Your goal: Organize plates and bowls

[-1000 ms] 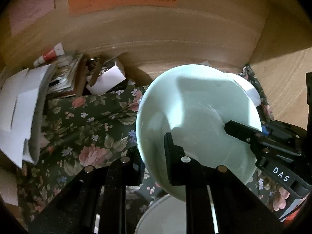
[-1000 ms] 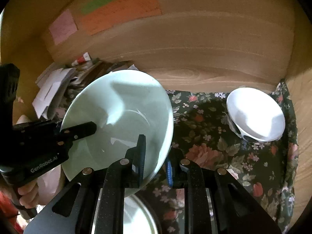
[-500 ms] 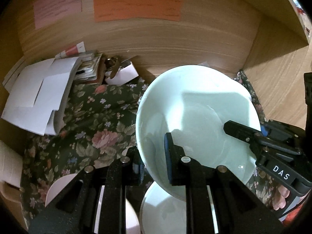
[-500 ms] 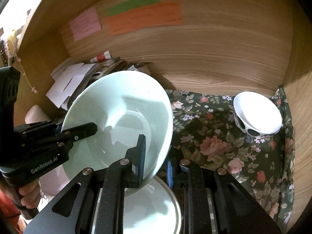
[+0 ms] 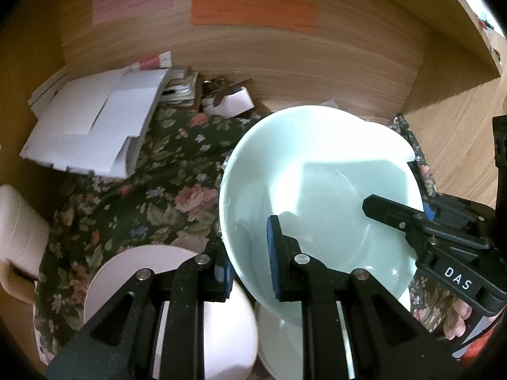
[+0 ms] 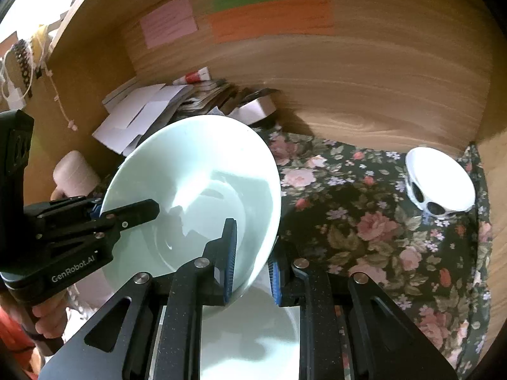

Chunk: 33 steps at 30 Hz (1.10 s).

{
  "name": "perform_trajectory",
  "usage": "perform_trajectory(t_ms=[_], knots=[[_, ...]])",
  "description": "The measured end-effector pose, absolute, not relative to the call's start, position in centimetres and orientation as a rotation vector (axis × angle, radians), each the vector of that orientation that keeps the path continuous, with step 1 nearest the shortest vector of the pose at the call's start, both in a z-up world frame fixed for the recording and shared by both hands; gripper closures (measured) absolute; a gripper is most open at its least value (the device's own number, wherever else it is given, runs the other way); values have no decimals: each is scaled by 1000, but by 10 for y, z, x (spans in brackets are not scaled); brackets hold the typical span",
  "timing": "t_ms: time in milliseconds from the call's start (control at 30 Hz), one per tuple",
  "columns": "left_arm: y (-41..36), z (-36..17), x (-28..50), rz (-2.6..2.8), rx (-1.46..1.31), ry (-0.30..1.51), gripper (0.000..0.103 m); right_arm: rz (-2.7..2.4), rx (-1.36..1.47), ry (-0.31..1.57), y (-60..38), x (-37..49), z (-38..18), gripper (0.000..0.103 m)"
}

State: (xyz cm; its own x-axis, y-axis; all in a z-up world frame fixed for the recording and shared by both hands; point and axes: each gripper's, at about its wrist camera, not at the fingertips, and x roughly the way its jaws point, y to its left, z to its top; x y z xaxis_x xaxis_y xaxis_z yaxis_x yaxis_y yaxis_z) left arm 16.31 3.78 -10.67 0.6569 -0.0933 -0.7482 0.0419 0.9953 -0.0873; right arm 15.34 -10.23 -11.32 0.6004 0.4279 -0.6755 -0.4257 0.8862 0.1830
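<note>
A pale green bowl (image 5: 320,183) hangs tilted above the floral cloth, held at opposite sides of its rim. My left gripper (image 5: 248,262) is shut on the near-left rim, one pad inside the bowl and one outside. My right gripper (image 6: 252,262) is shut on the other side of the bowl (image 6: 196,186). Each view shows the other gripper's finger lying inside the bowl: the right gripper (image 5: 393,213) and the left gripper (image 6: 139,213). Beneath the bowl lies a pale plate (image 6: 253,332), with a pinkish plate (image 5: 139,272) to its left. A white bowl with dark oval holes (image 6: 440,183) stands at the far right.
Wooden walls (image 5: 317,72) close in the nook at the back and sides. White papers (image 5: 92,129), booklets and a small white box (image 5: 234,101) pile up at the back left. A cream mug (image 5: 19,224) stands at the left edge. A floral cloth (image 6: 364,221) covers the surface.
Both grippers have drawn the green bowl back from the rear wall. The coloured notes, the pinkish plate and the cream mug have come into view, and the white holed bowl looks smaller.
</note>
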Motion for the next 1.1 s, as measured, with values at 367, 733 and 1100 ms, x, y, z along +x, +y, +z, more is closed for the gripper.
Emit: perform_trajectory(t_ms=[367,733,1100], knots=[[77,-113,139,-4,-97,858,85,583,-2,803,-64,148,-123,86],[113,-121,113,56,-127,874,86,673,-43,838,-24,140,-136,86],[134,-139,89,85,-158,905,85,710,-102,876,4,129,-155,86]])
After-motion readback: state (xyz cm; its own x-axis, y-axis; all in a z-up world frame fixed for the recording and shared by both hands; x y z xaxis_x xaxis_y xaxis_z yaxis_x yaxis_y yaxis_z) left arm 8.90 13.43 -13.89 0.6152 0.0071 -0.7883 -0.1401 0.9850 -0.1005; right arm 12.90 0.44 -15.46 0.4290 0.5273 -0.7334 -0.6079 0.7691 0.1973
